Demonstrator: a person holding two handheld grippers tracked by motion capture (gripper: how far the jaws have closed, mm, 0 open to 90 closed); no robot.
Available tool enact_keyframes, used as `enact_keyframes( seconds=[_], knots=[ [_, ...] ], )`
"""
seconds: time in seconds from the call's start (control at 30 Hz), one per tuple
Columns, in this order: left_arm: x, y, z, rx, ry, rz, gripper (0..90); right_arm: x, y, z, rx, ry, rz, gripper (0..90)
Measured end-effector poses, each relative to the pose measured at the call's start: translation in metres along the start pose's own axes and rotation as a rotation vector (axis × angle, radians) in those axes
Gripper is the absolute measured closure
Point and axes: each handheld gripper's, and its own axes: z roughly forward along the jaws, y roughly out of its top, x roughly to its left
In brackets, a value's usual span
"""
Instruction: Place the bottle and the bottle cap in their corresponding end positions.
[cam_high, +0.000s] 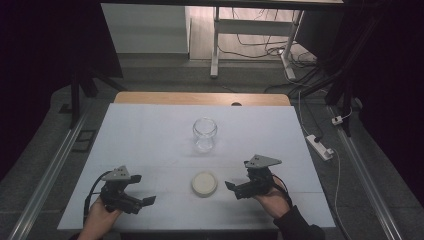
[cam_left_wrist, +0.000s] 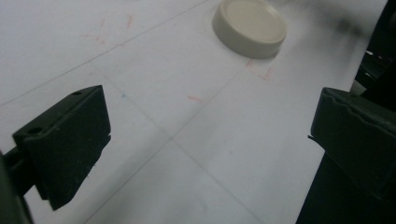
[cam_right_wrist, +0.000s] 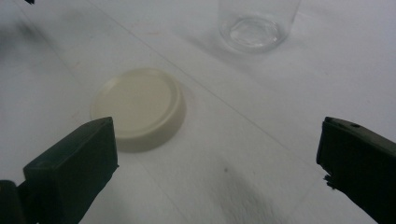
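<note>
Cream lid (cam_high: 205, 183), clear glass jar (cam_high: 205, 134), white table (cam_high: 150, 135) w/ red marks, black grippers.

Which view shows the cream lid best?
Right gripper view: the cream lid lies close and whole, just beyond the open claw. Left gripper view has it farther off at the top; high view shows it small, between both claws.

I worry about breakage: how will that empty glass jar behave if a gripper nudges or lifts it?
The glass jar looks rigid, smooth and clear, so probably slippery between jaws and fragile if dropped. It stands upright on a flat base, empty, so a low push likely slides it; a high one might tip it.
</note>
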Motion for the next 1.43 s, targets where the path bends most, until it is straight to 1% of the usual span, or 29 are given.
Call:
enact_keyframes(
  seconds=[0.17, 0.37, 0.5, 0.73, 0.93, 1.03, 1.13, 1.27, 1.37, 1.43],
  knots=[
    [0.002, -0.009, -0.007, 0.011, 0.034, -0.014, 0.0, -0.002, -0.011, -0.012, 0.006, -0.022, 0.017, 0.0],
    [0.003, -0.018, -0.015, 0.039, 0.099, -0.027, 0.0, -0.007, -0.025, -0.028, 0.029, -0.069, 0.042, 0.0],
    [0.004, -0.024, -0.021, 0.047, 0.137, -0.038, 0.0, -0.01, -0.036, -0.04, 0.048, -0.1, 0.066, 0.0],
    [0.007, -0.035, -0.03, 0.057, 0.174, -0.068, 0.0, -0.014, -0.054, -0.059, 0.082, -0.174, 0.101, 0.0],
    [0.007, -0.044, -0.035, 0.07, 0.192, -0.09, 0.0, -0.017, -0.067, -0.071, 0.115, -0.228, 0.13, 0.0],
    [0.006, -0.048, -0.037, 0.081, 0.202, -0.098, 0.0, -0.017, -0.071, -0.076, 0.124, -0.232, 0.152, 0.0],
    [0.006, -0.051, -0.041, 0.076, 0.214, -0.106, 0.0, -0.017, -0.074, -0.082, 0.116, -0.238, 0.171, 0.0],
    [0.005, -0.054, -0.044, 0.097, 0.229, -0.112, 0.0, -0.017, -0.077, -0.089, 0.115, -0.239, 0.202, 0.0],
    [0.005, -0.054, -0.044, 0.104, 0.23, -0.111, 0.0, -0.019, -0.079, -0.092, 0.103, -0.231, 0.231, 0.0],
    [0.006, -0.054, -0.043, 0.107, 0.227, -0.111, 0.0, -0.02, -0.08, -0.093, 0.098, -0.226, 0.238, 0.0]
  ],
)
